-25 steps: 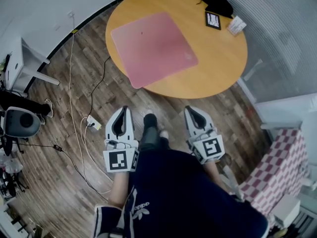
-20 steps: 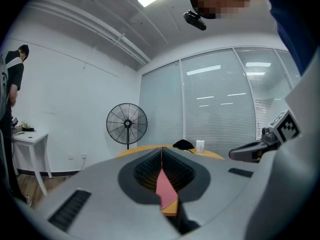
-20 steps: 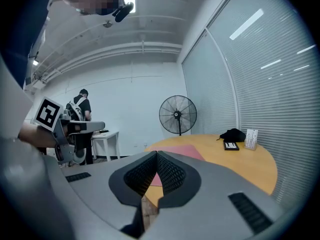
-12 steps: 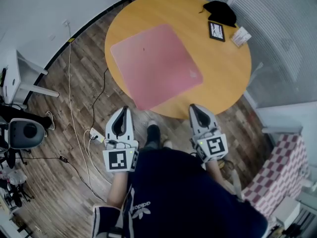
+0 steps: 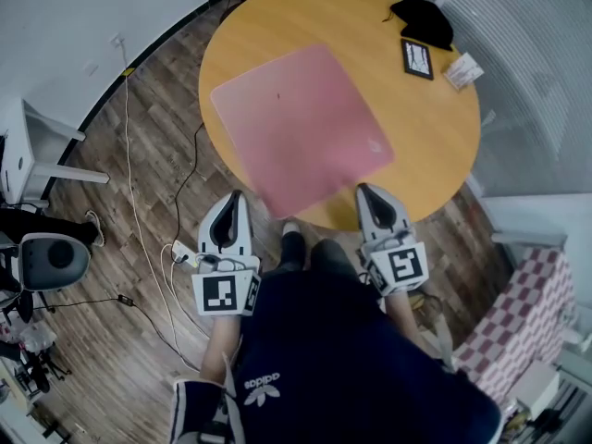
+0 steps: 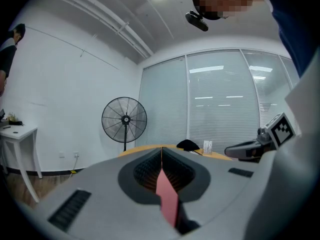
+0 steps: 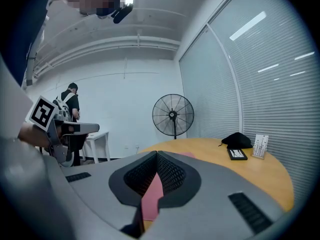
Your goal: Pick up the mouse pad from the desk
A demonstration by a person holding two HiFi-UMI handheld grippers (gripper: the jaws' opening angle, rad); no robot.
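Two tools are showing in the head view, one in each of the person's hands: the left tool [image 5: 236,197] and the right tool [image 5: 363,191]. Both are pointing toward the near edge of the table [image 5: 435,146]. Each one's jaws are pressing together, with nothing gripped between them.

One mouse pad [image 5: 301,128] is lying flat on the table. It is pink, squarish and turned at an angle. Its near corner is reaching the table's near edge, between the two tools, and neither tool is touching it.

Three small things are sitting together at the table's far right side, well apart from the pad:
- one black cloth bundle [image 5: 423,17]
- one flat black frame [image 5: 417,58]
- one white card [image 5: 462,70], which is standing upright in the right gripper view

The table is round, with a bare orange-yellow wooden top. It is standing on a floor [image 5: 120,322] of dark wood planks. White cables [image 5: 129,174] are trailing across the floor to one power strip [image 5: 182,252].

One black standing fan [image 6: 124,120] is standing beyond the table, against a white wall. Closed blinds [image 7: 270,79] are covering the glass wall beside it.

One white side table [image 5: 28,155] is standing at the left. A pink-and-white checked cloth [image 5: 518,317] is showing at the lower right. One person [image 7: 72,101] is standing in the background of the right gripper view.
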